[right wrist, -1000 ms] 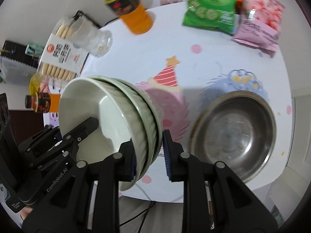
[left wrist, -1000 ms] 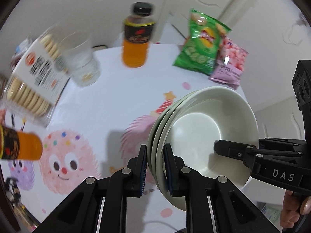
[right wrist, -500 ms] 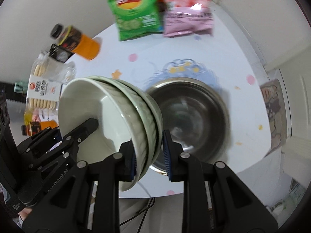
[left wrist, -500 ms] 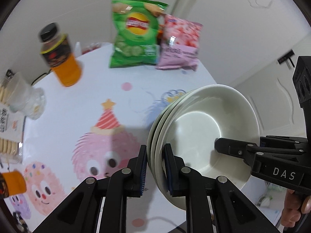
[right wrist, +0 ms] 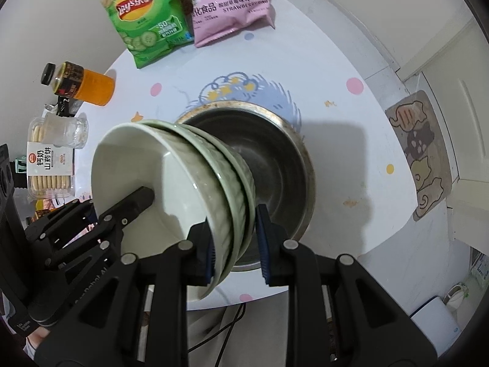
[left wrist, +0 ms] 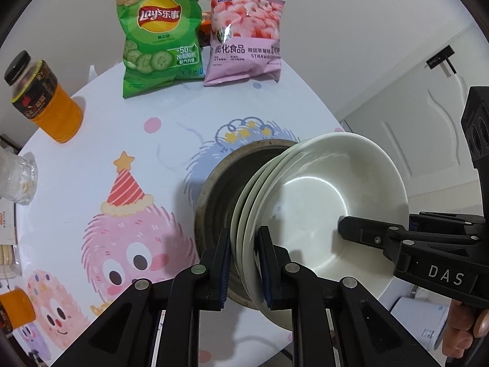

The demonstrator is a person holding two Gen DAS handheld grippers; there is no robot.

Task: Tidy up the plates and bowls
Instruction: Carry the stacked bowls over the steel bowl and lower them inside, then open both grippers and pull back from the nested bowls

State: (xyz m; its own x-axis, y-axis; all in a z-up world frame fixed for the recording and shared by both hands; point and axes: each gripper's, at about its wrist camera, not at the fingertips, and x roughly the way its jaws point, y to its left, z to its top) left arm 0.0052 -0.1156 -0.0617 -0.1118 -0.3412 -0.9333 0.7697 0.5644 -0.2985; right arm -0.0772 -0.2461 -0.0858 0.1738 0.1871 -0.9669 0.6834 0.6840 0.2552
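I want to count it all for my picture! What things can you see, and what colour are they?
Bowls: three, pale green, nested, held over the metal bowl.
Metal bowl: one, silver, on the table.
Chip bag: one, green, far edge.
Snack bag: one, pink, beside it.
Drink bottles: two, orange, left side.
Glass: one, clear, left.
Biscuit box: one, clear and white, left.
Left gripper: black, clamping the bowls' rim.
Right gripper: black, clamping the opposite rim.

Round table [right wrist: 336, 61] w/ cartoon cloth, white walls [left wrist: 351, 30], panelled door [left wrist: 412, 140].
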